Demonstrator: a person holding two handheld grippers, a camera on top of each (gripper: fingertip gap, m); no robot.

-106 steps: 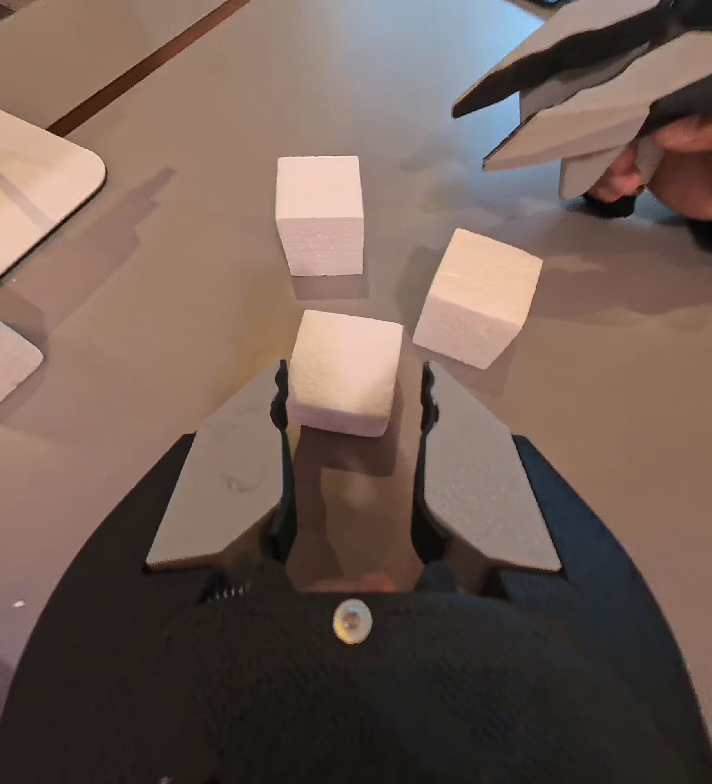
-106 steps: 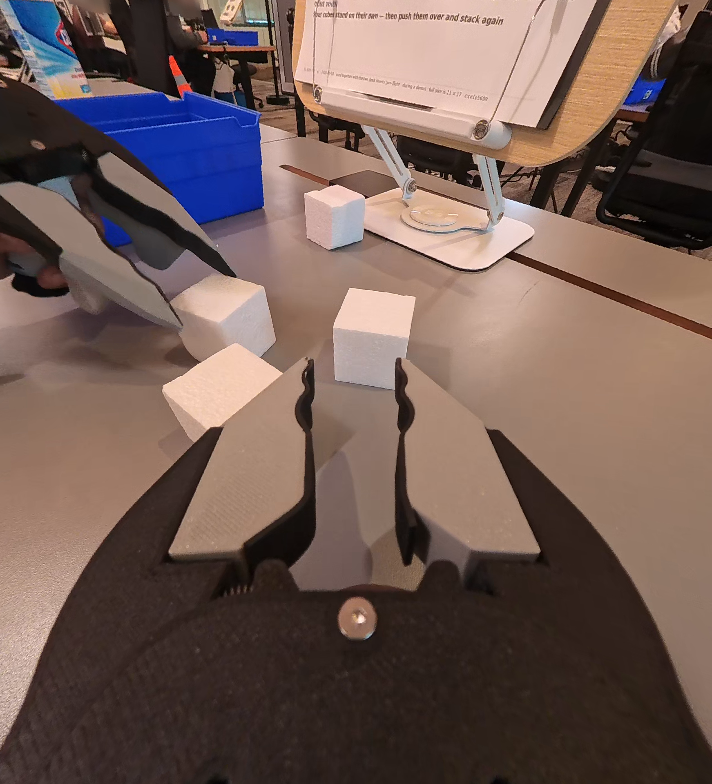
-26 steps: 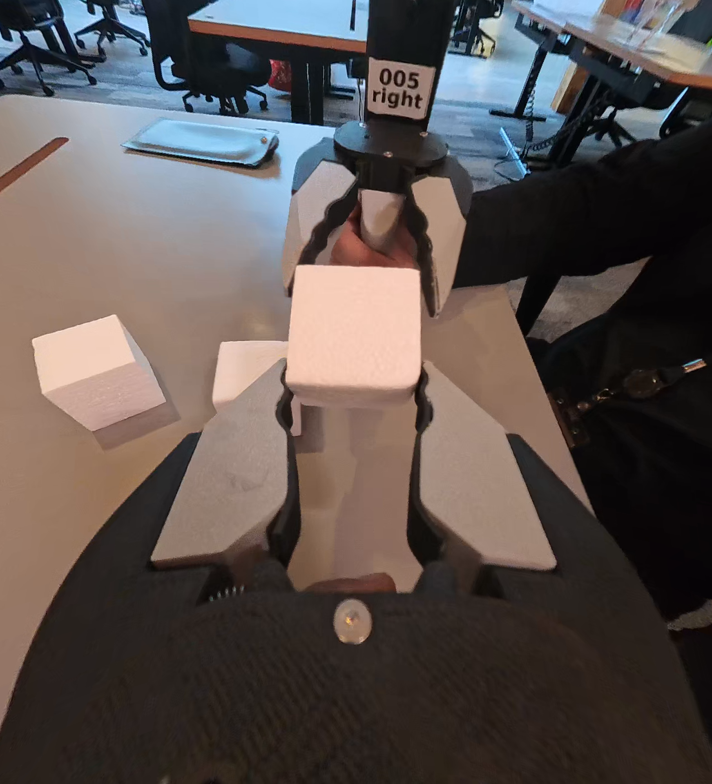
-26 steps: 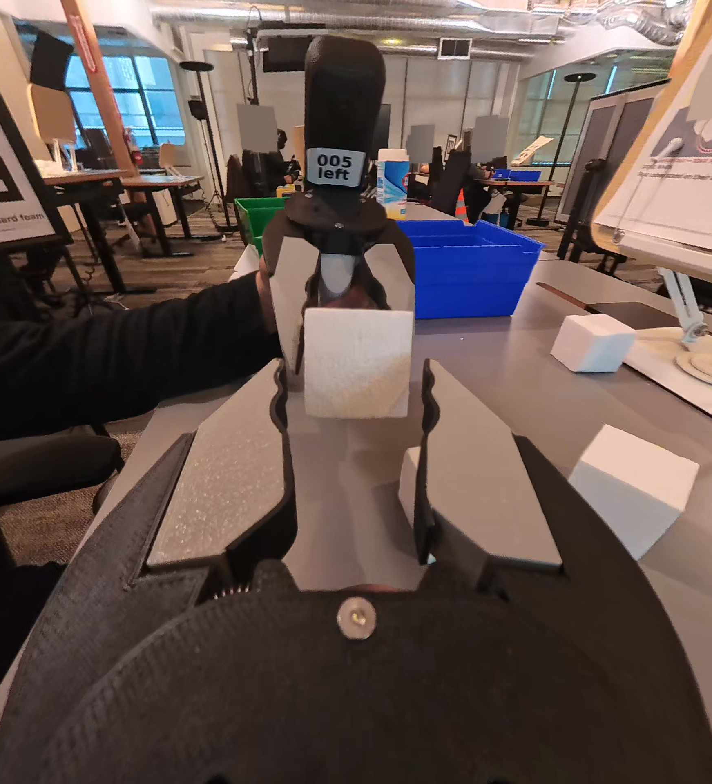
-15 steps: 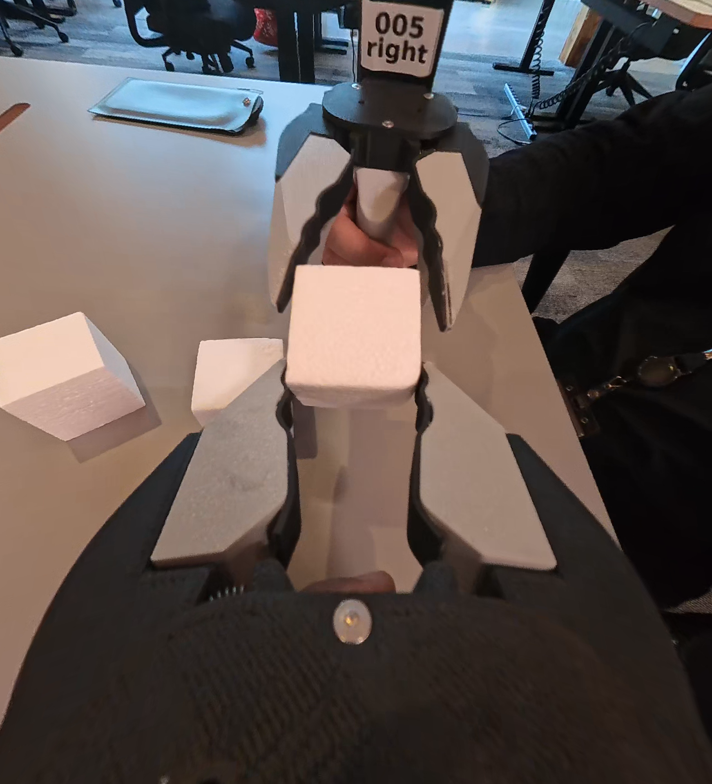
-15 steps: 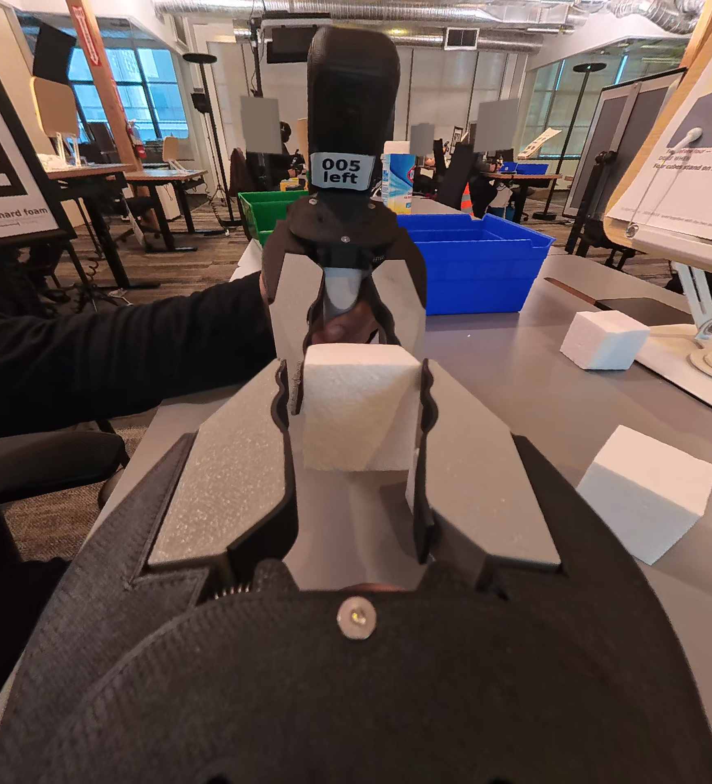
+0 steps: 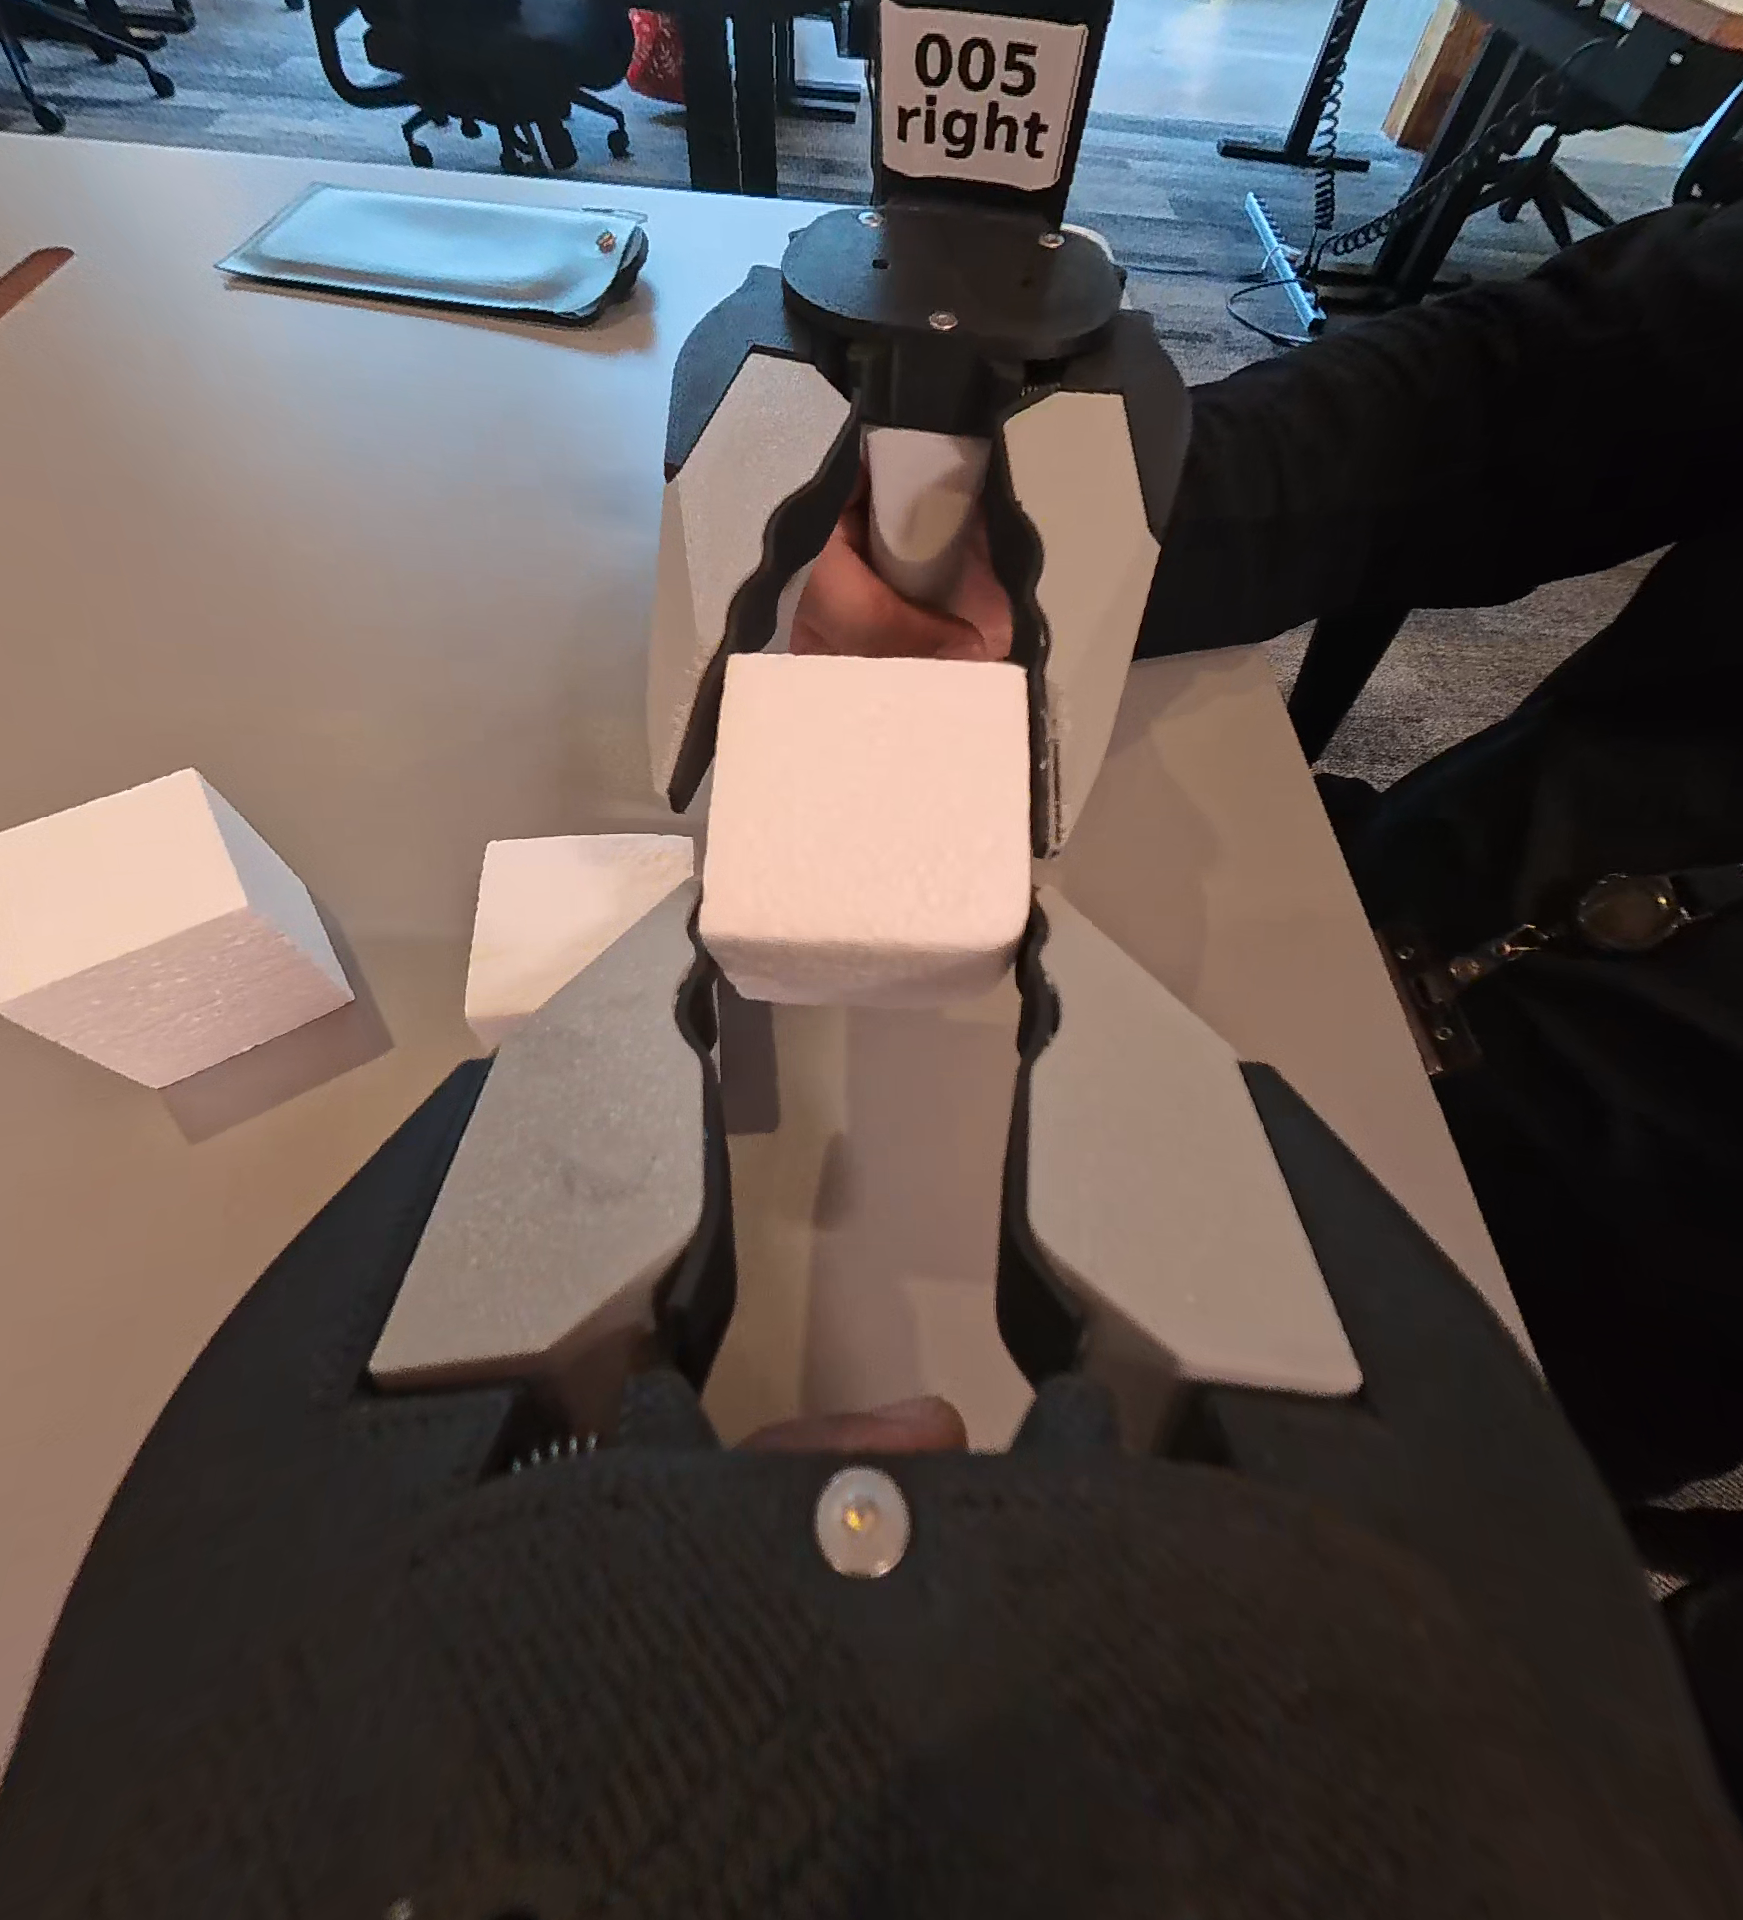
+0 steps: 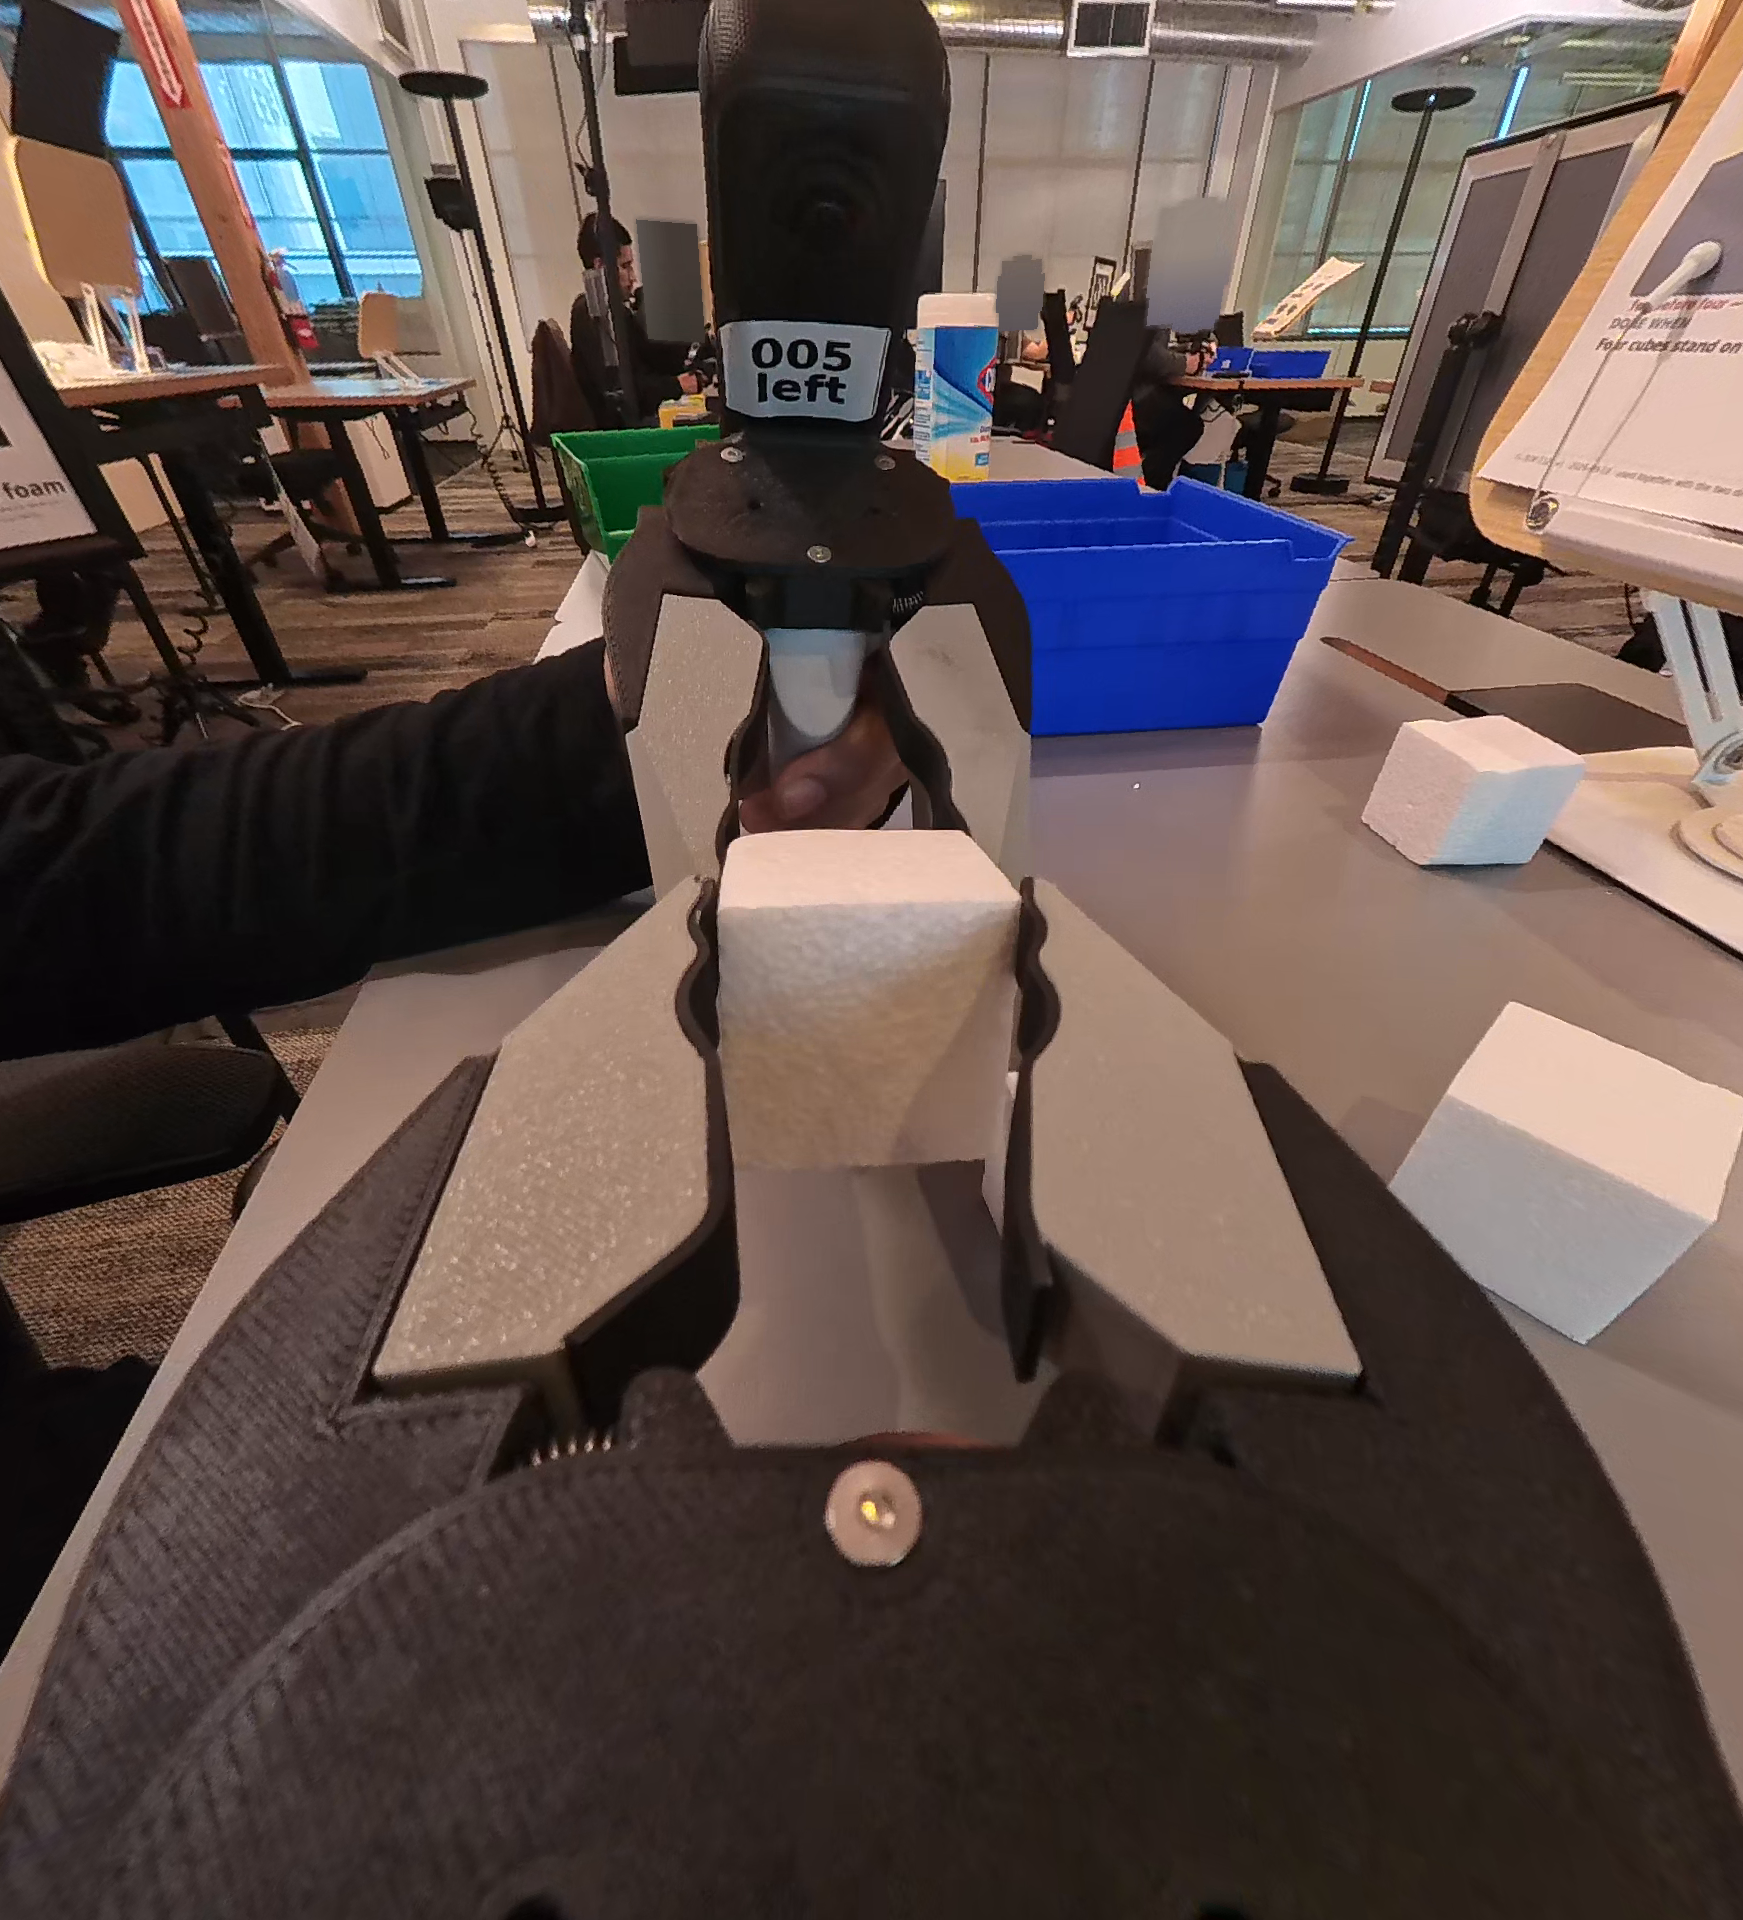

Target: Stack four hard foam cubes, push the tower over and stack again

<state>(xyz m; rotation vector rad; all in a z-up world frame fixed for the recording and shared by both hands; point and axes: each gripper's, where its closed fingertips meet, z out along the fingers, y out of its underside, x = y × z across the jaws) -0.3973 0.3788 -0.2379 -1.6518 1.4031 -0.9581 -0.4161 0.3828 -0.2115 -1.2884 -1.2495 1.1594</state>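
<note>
No tower stands yet, so the stacking appears barely begun. At centre frame in both wrist views, one foam cube point(image 7: 862, 831) is held above the counter point(image 7: 275, 540), with the left tongs point(image 7: 862, 971) and right tongs point(image 8: 867, 997) each clamped on it from opposite ends. Three more cubes lie loose: a tilted cube point(image 7: 145, 925) at left, a half-hidden cube point(image 7: 555, 914) beside it, and a far cube point(image 8: 1469, 790) at upper right in the right view.
</note>
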